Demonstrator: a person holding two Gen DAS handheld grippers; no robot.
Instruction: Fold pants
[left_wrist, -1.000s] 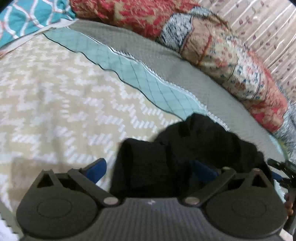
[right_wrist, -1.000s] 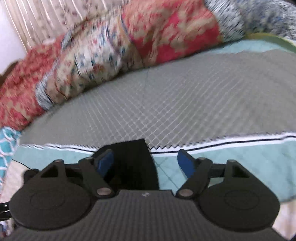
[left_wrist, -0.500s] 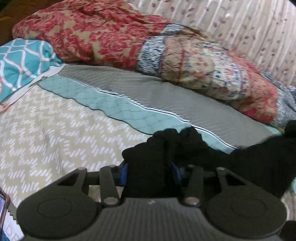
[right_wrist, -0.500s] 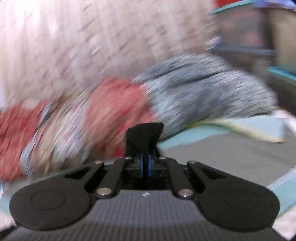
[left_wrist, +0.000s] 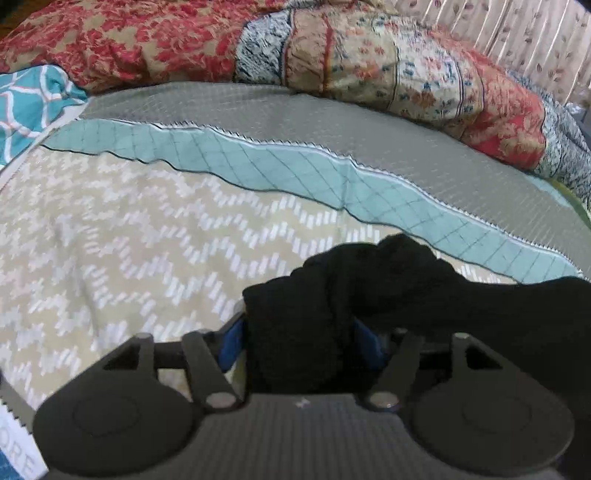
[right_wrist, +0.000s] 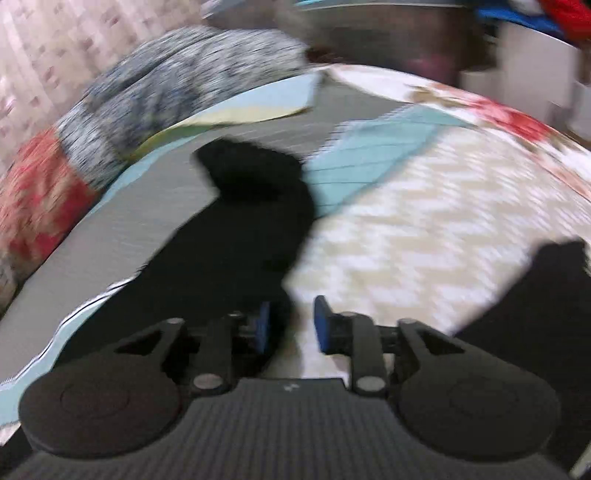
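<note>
The black pants (left_wrist: 362, 295) are bunched between my left gripper's (left_wrist: 303, 343) blue pads, which are shut on the cloth and hold it above the bed; the fabric stretches off to the right. In the blurred right wrist view the pants (right_wrist: 243, 221) lie across the bed ahead and to the left. My right gripper (right_wrist: 291, 325) has its pads apart, with the bedspread showing in the gap and black cloth beside the left pad (right_wrist: 263, 326). More black cloth (right_wrist: 546, 295) shows at the right edge.
The bed has a beige zigzag bedspread (left_wrist: 129, 240) with a teal band (left_wrist: 295, 173) and grey band (left_wrist: 332, 125). A heaped red and patterned quilt (left_wrist: 369, 62) lies along the far side by a curtain (left_wrist: 517, 33). A teal pillow (left_wrist: 29, 107) is at left.
My left gripper closed on the pants and lifted them. My right gripper, shut on the cloth half a second ago, has opened and swung toward the bed; its view is motion-blurred.
</note>
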